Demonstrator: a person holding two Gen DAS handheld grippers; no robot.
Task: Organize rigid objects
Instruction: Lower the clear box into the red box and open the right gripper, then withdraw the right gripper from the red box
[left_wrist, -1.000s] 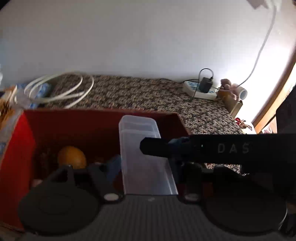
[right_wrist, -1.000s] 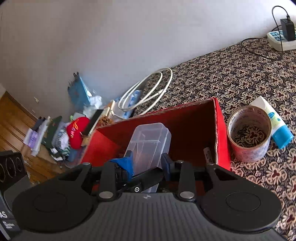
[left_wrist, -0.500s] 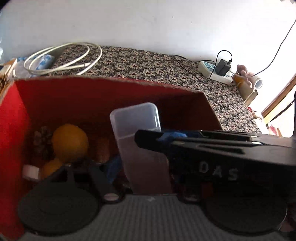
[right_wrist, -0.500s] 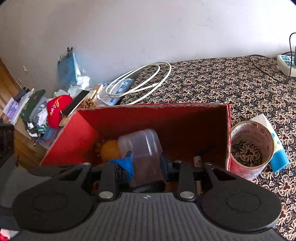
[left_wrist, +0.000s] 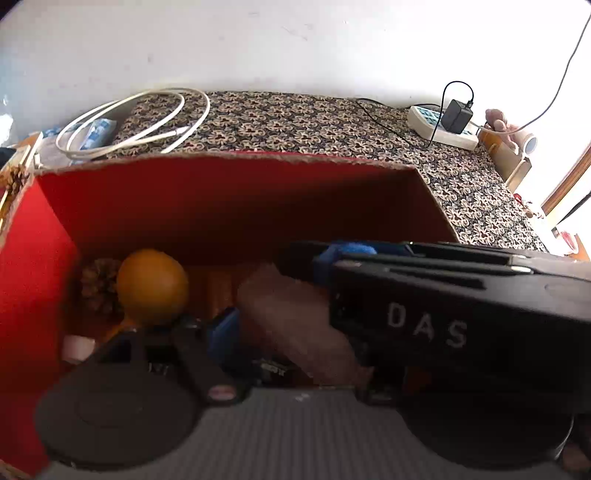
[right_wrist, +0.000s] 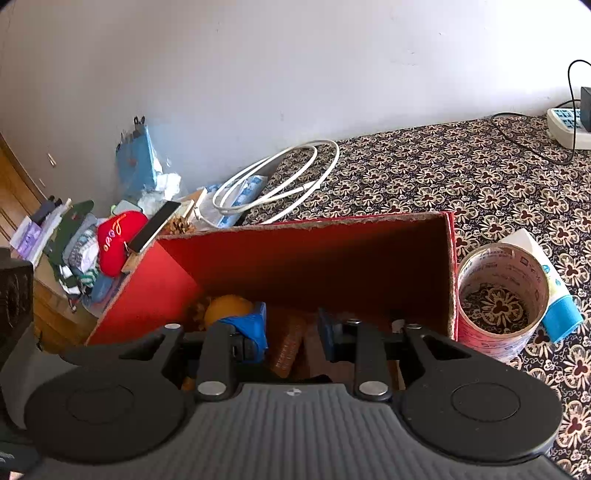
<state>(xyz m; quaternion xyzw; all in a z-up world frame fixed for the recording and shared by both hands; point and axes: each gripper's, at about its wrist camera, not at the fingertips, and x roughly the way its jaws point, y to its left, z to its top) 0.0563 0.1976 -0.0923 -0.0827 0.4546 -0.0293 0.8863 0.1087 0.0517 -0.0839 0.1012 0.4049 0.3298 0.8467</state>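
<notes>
A red cardboard box (left_wrist: 229, 192) stands on the patterned cloth, and both grippers reach into it. Inside lie an orange (left_wrist: 151, 284), a pine cone (left_wrist: 98, 284) and a clear plastic container (left_wrist: 295, 325), which lies tilted on the box floor. My left gripper (left_wrist: 295, 332) has the container between its fingers; its jaws are opening and the blue pad (left_wrist: 221, 332) stands just off the container's side. My right gripper (right_wrist: 291, 325) crosses in from the right and shows as a black bar (left_wrist: 424, 314). Its jaws are closing, with nothing pressed between the pads.
A tape roll (right_wrist: 502, 299) and a white tube with a blue cap (right_wrist: 554, 295) sit right of the box. A white cable coil (right_wrist: 280, 177) lies behind it, and a power strip (left_wrist: 443, 125) at the back right. Clutter with a red cushion (right_wrist: 118, 240) crowds the left.
The container went from upright above the rim to tilted low inside the box. My left gripper dipped down into the box and its fingers spread. The right fingers drew closer together.
</notes>
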